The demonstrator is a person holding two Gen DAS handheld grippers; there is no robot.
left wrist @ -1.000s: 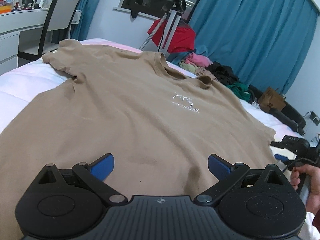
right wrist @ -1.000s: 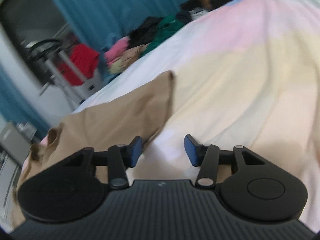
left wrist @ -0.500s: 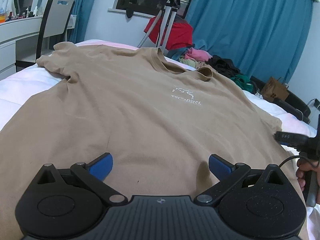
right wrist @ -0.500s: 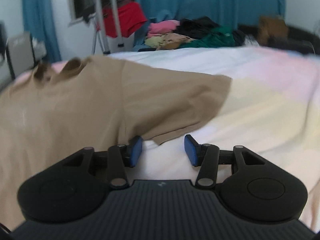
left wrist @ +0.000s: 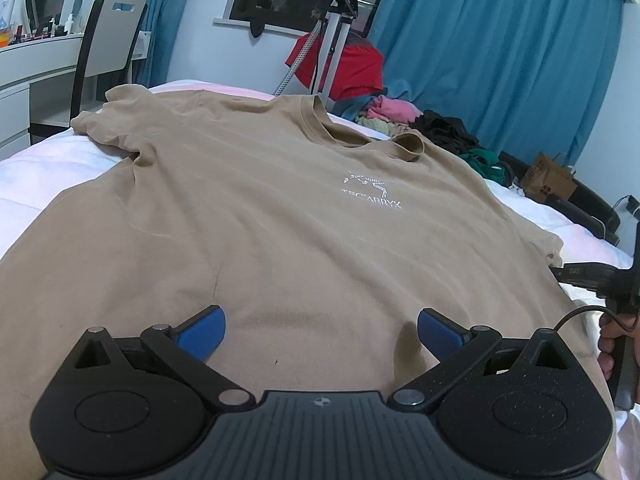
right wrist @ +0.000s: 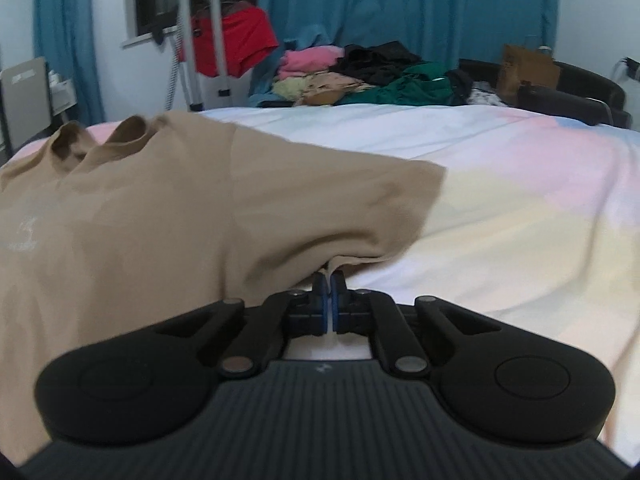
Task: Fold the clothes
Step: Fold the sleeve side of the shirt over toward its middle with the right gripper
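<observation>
One tan T-shirt [left wrist: 280, 216] flat on bed, sleeve hem pinched in right hand-held gripper [right wrist: 329, 284]; left hand-held gripper [left wrist: 320, 330] released.

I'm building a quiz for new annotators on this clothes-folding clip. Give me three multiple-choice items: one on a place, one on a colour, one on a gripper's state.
1. Where does the tan T-shirt lie?
A on the bed
B on the chair
C on the floor
2. What colour are the curtains?
A red
B teal blue
C white
3. How is the right gripper?
A wide open
B out of view
C shut on the sleeve hem

Key: 1 A, it is spread on the pastel bedcover; 2 B, teal blue behind the clothes pile; 3 C, the blue pads meet at the sleeve hem.
</observation>
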